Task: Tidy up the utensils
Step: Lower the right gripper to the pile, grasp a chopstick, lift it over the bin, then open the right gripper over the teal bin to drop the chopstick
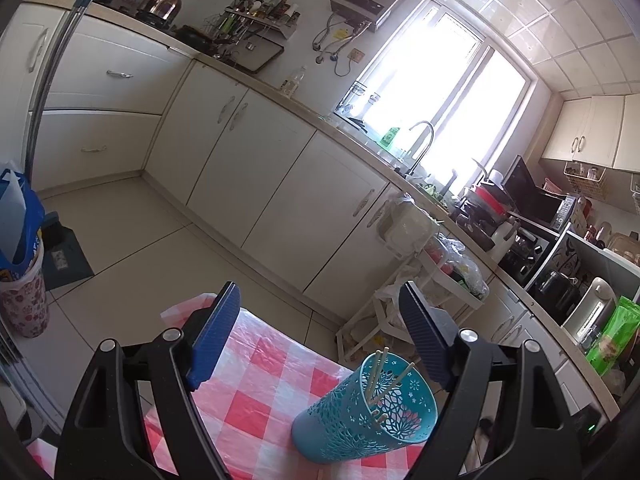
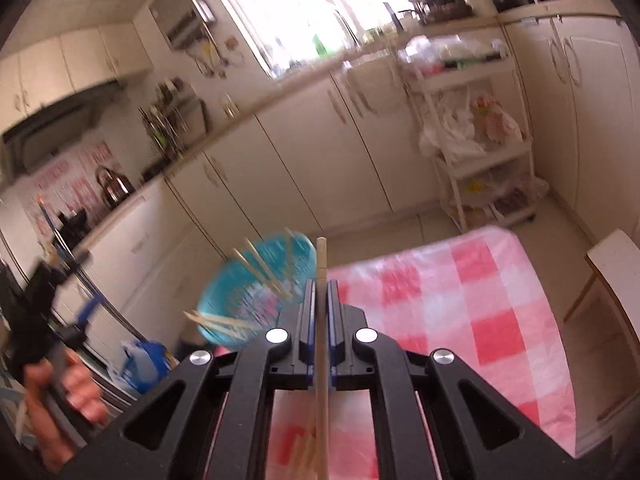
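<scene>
A teal perforated holder (image 1: 366, 412) stands on the red-and-white checked tablecloth (image 1: 256, 396) with a few wooden chopsticks (image 1: 380, 376) in it. My left gripper (image 1: 320, 332) is open and empty, raised above the table, with the holder below its right finger. In the right wrist view my right gripper (image 2: 320, 292) is shut on a single wooden chopstick (image 2: 321, 264) that points forward. The holder (image 2: 256, 288) is blurred just left of its fingertips, with several chopsticks in it. More chopsticks (image 2: 306, 452) lie on the cloth below the gripper.
Cream cabinets (image 1: 256, 160) and a counter with a sink tap (image 1: 422, 140) run behind the table. A white trolley rack (image 2: 476, 132) stands by the cabinets. A flowered bin with a blue bag (image 1: 20, 272) stands at left. A white stool edge (image 2: 612, 256) is right of the table.
</scene>
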Available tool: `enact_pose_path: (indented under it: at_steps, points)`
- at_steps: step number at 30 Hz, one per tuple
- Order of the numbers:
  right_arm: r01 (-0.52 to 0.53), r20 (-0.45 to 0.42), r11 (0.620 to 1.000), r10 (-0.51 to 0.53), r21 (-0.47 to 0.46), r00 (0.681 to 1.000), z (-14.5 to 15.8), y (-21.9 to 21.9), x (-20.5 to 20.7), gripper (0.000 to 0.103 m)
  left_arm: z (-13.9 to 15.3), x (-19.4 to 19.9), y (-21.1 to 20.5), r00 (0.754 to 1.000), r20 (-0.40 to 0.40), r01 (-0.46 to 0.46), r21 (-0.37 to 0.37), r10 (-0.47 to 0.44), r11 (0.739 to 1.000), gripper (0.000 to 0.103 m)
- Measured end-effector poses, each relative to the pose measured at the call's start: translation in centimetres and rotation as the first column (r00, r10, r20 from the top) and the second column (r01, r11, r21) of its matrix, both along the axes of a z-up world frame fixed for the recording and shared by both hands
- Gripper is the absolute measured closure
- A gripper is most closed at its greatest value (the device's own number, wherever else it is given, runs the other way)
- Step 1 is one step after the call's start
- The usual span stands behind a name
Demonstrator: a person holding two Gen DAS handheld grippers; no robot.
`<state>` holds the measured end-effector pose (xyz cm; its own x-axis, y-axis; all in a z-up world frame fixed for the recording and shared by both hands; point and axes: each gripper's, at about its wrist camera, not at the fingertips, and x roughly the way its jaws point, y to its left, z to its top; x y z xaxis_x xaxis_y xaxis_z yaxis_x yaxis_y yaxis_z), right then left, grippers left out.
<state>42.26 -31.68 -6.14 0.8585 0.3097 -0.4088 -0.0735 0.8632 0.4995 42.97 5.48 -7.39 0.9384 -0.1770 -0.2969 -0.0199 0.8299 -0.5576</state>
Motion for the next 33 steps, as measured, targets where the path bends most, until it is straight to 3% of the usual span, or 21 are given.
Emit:
enact_pose_path:
  at_steps: [3,6,9,14,22,25,30,33]
  points:
    - [0.015,0.195,1.0,-0.018,0.018,0.981,4.9,1.5,0.8,0.097,-0.1,0.0,-0.1,1.0,-0.003,0.003,0.002,-0.003,1.0,0.025]
    - [0.032,0.287,0.999,-0.031,0.0,0.958,6.7,3.6,3.3,0.097,-0.2,0.1,-0.1,1.0,-0.004,0.004,0.004,-0.004,1.0,0.025]
    - [0.065,0.294,0.998,-0.054,-0.027,0.954,5.9,5.3,6.5,0.097,-0.2,0.1,0.0,1.0,-0.003,0.0,0.004,0.0,1.0,0.025]
    - [0.099,0.237,0.994,-0.085,-0.05,0.968,3.6,6.6,9.5,0.097,-0.4,0.3,0.4,1.0,-0.006,-0.007,0.0,0.007,1.0,0.025]
    - [0.08,0.215,0.992,-0.057,-0.098,0.975,2.3,6.7,10.0,0.096,-0.5,0.4,0.6,1.0,-0.005,-0.002,-0.004,0.002,1.0,0.025]
    - [0.081,0.205,0.994,-0.064,-0.077,0.977,2.2,6.1,10.3,0.096,-0.4,0.2,0.4,1.0,-0.002,0.005,0.005,-0.005,1.0,0.025]
    - [0.044,0.211,0.996,-0.028,-0.072,0.977,2.7,5.8,8.1,0.096,-0.3,0.2,0.6,1.0,-0.001,0.003,0.011,-0.003,1.0,0.025]
    - [0.026,0.205,0.997,-0.011,-0.069,0.979,2.8,5.0,5.5,0.079,-0.3,0.3,0.7,1.0,-0.001,0.005,0.008,-0.005,1.0,0.025]
